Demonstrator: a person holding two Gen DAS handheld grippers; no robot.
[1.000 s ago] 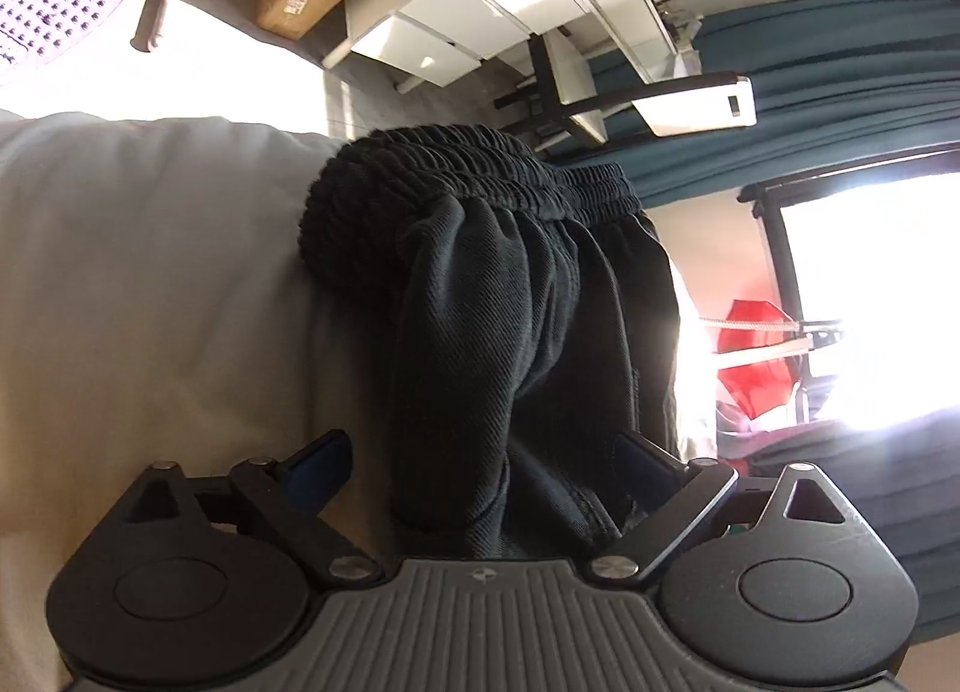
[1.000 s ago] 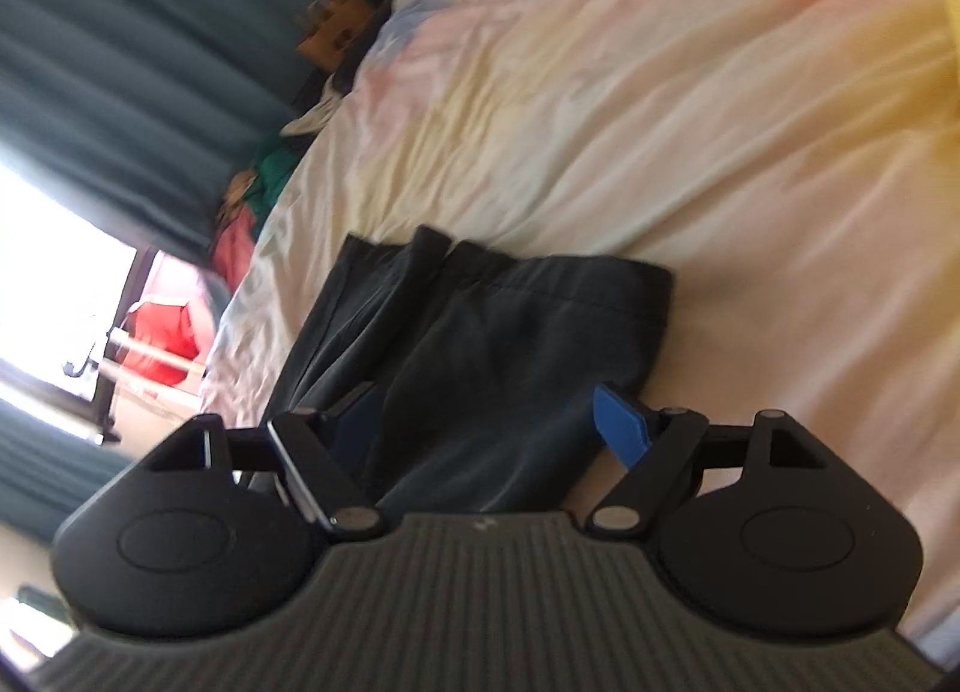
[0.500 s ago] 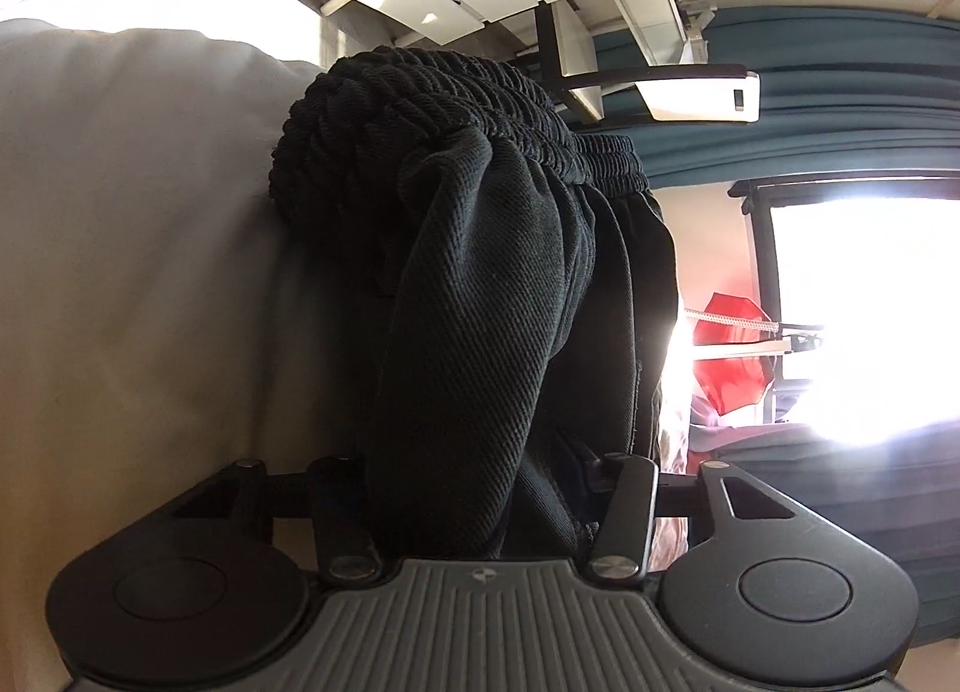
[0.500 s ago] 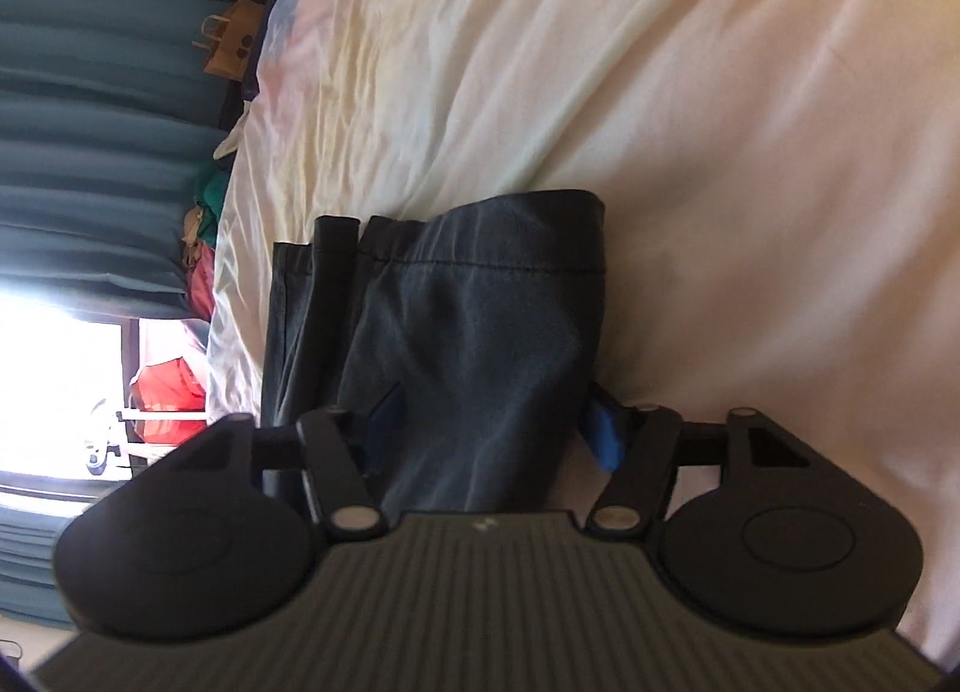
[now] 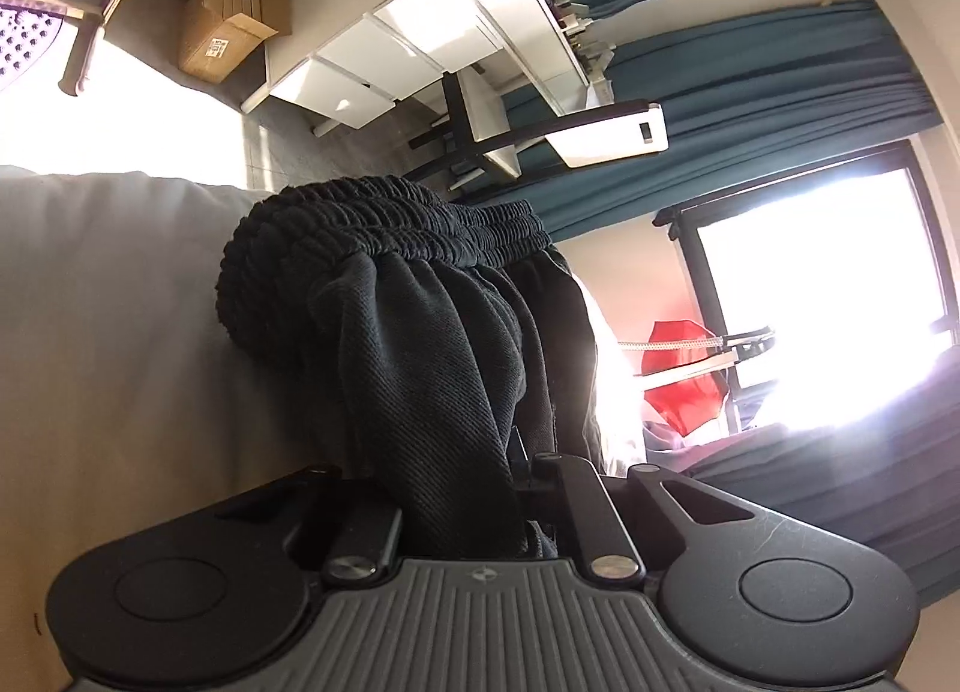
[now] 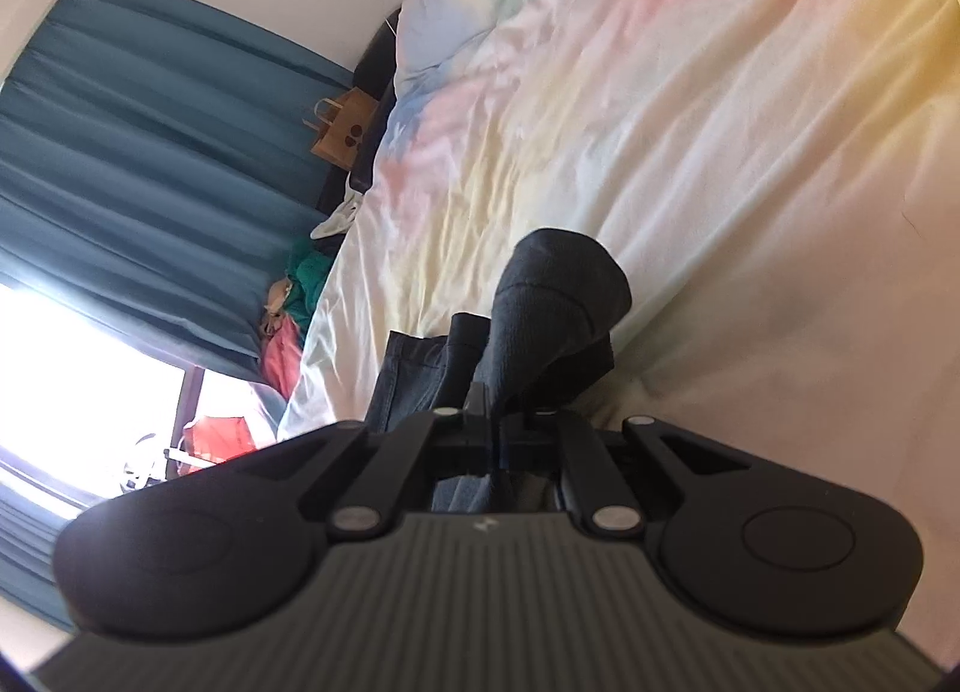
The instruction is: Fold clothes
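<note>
On the bed (image 6: 690, 164), both tongs pinch the dark sweatpants (image 5: 420, 344), left tongs (image 5: 459, 512) near the elastic waistband (image 5: 384, 224), right tongs (image 6: 495, 434) probably on a leg hem, lifting cloth to fold it over.

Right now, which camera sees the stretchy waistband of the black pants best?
The left wrist view: the ribbed waistband fills the middle, bunched above the left gripper. The right wrist view shows only a hem end of the pants lifted by the right gripper.
</note>
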